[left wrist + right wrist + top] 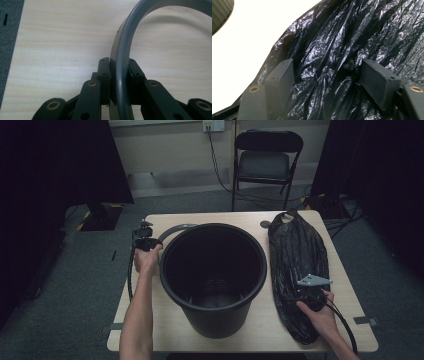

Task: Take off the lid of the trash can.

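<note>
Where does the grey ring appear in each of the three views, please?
High view: the grey ring curves out behind the upper left of the black bin, held by the left gripper.
Left gripper view: it arcs from bottom centre to the top right, pinched between the jaws.
Right gripper view: I cannot find it among the black plastic bag.
Shared landmark: the pale wooden table.

One grey ring (125, 45) sits between the left gripper's fingers (103, 72); one black bag (352, 50) lies under the right gripper's fingers (378, 80). One black bin (214, 275), one table (160, 330), one chair (265, 160).
</note>
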The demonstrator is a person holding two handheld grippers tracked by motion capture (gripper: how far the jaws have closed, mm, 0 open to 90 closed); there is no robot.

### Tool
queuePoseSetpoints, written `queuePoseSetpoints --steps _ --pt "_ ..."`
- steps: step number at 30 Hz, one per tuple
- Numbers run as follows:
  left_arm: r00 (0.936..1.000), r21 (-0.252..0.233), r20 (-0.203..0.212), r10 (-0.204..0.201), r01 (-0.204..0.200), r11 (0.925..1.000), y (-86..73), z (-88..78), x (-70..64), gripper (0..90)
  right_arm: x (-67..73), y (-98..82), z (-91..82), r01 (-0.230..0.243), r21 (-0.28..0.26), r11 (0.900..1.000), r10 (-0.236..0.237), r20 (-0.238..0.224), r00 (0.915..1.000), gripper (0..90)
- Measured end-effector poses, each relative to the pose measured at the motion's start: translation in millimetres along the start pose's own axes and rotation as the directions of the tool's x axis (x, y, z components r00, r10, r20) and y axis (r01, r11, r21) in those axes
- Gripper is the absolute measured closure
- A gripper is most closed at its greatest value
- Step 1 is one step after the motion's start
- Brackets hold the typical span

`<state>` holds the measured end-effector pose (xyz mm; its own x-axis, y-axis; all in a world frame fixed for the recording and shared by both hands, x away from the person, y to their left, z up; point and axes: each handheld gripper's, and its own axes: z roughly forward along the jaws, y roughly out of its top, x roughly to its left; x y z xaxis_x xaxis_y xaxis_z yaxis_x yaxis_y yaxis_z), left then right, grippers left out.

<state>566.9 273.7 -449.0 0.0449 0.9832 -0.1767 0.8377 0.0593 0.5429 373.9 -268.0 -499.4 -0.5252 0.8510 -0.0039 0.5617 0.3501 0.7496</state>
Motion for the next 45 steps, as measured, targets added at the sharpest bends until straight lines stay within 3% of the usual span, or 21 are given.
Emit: queuePoseSetpoints --steps 8,9,11,12,17,21,22,23,25,27,29,30,31,32,33,34,35,37,40,43,45 --pt "0.9998 0.005 0.022 -0.003 0.003 1.0000 -1.4 3.7 1.4 73.6 0.0 0.0 -0.1 0.000 0.001 1.000 0.000 0.002 1.0000 27.9" --pt "0.9996 0.002 0.013 -0.024 0.024 0.9997 -0.9 3.6 1.6 67.6 0.0 0.0 -0.1 0.000 0.001 1.000 0.000 0.002 1.0000 27.9" --pt "0.9995 -0.001 0.017 -0.028 0.028 0.9996 -0.8 4.0 1.8 54.4 0.0 0.0 -0.1 0.000 0.001 1.000 0.000 0.001 1.0000 27.9" --pt "0.9979 0.004 0.054 -0.036 0.036 0.9994 -0.7 4.6 1.4 49.6 0.0 0.0 0.0 0.000 0.000 1.000 0.000 0.000 1.0000 27.9" --pt "0.9962 -0.009 0.088 0.003 -0.003 1.0000 -0.4 0.1 0.1 30.9 0.0 0.0 0.0 0.000 0.000 1.000 0.000 0.000 1.0000 27.9" --pt "0.9918 -0.047 0.116 0.052 -0.047 0.9978 -0.1 -12.0 -4.0 24.0 0.0 0.0 0.0 0.000 0.000 1.000 0.000 0.000 1.0000 27.9" --pt "0.9900 -0.060 0.113 0.085 -0.078 0.9951 -0.6 -20.4 -8.2 20.2 0.0 0.0 0.0 0.000 0.000 1.000 0.000 0.000 1.0000 27.9" --pt "0.9900 -0.060 0.113 0.085 -0.078 0.9951 -0.6 -20.4 -8.2 20.8 0.0 0.0 0.0 0.000 0.000 1.000 0.000 0.000 1.0000 27.9" --pt "0.9853 -0.098 0.117 0.124 -0.113 0.9888 -3.2 -30.2 -13.0 21.2 0.0 0.1 0.1 0.000 0.000 1.000 0.000 0.000 1.0000 27.8" --pt "0.9822 -0.144 0.138 0.128 -0.108 0.9837 -8.5 -39.8 -15.4 20.5 0.1 0.7 0.9 -0.004 0.001 1.000 0.004 0.001 1.0000 27.4" --pt "0.9751 -0.136 0.166 0.147 -0.125 0.9827 -14.4 -46.8 -16.9 19.8 0.2 1.3 1.5 -0.006 0.000 1.000 0.006 0.002 1.0000 27.3" --pt "0.9730 -0.140 0.155 0.172 -0.150 0.9787 -18.3 -51.0 -19.5 16.0 0.7 2.2 2.3 -0.008 0.003 1.000 0.008 0.004 1.0000 27.2" --pt "0.9736 -0.160 0.115 0.197 -0.178 0.9709 -23.8 -56.6 -21.7 16.6 0.7 2.8 3.2 -0.007 0.001 1.000 0.007 0.007 0.9999 27.0" --pt "0.9680 -0.185 0.113 0.224 -0.201 0.9619 -33.5 -64.4 -23.8 18.1 1.6 4.0 4.4 -0.010 0.002 1.000 0.010 0.014 0.9999 26.9" --pt "0.9637 -0.198 0.128 0.234 -0.207 0.9582 -39.5 -67.9 -23.9 18.1 1.9 4.6 5.1 -0.011 0.003 1.000 0.011 0.014 0.9998 26.7" --pt "0.9637 -0.198 0.128 0.234 -0.207 0.9582 -39.5 -67.9 -23.9 18.1 2.3 5.3 6.0 -0.014 0.002 1.000 0.014 0.015 0.9998 26.3" --pt "0.9538 -0.196 0.146 0.263 -0.232 0.9527 -50.7 -72.5 -26.0 18.1 2.9 6.2 6.9 -0.015 0.004 1.000 0.014 0.016 0.9998 25.7" --pt "0.9455 -0.197 0.136 0.296 -0.267 0.9434 -61.4 -76.3 -28.5 18.3 3.5 8.4 8.8 -0.006 0.011 1.000 0.006 0.010 0.9999 24.9" --pt "0.9401 -0.207 0.152 0.305 -0.272 0.9399 -72.2 -80.2 -29.5 19.1 2.8 12.8 9.3 0.005 0.040 0.999 -0.005 0.000 1.0000 21.9" --pt "0.9259 -0.200 0.190 0.327 -0.289 0.9362 -96.3 -89.0 -34.8 20.7 3.2 21.4 5.6 0.008 0.035 0.999 -0.007 -0.014 0.9999 21.2" --pt "0.9267 -0.197 0.189 0.325 -0.289 0.9370 -103.8 -91.1 -36.6 21.1 3.8 24.3 1.3 0.010 0.025 1.000 -0.010 -0.021 0.9997 20.7"
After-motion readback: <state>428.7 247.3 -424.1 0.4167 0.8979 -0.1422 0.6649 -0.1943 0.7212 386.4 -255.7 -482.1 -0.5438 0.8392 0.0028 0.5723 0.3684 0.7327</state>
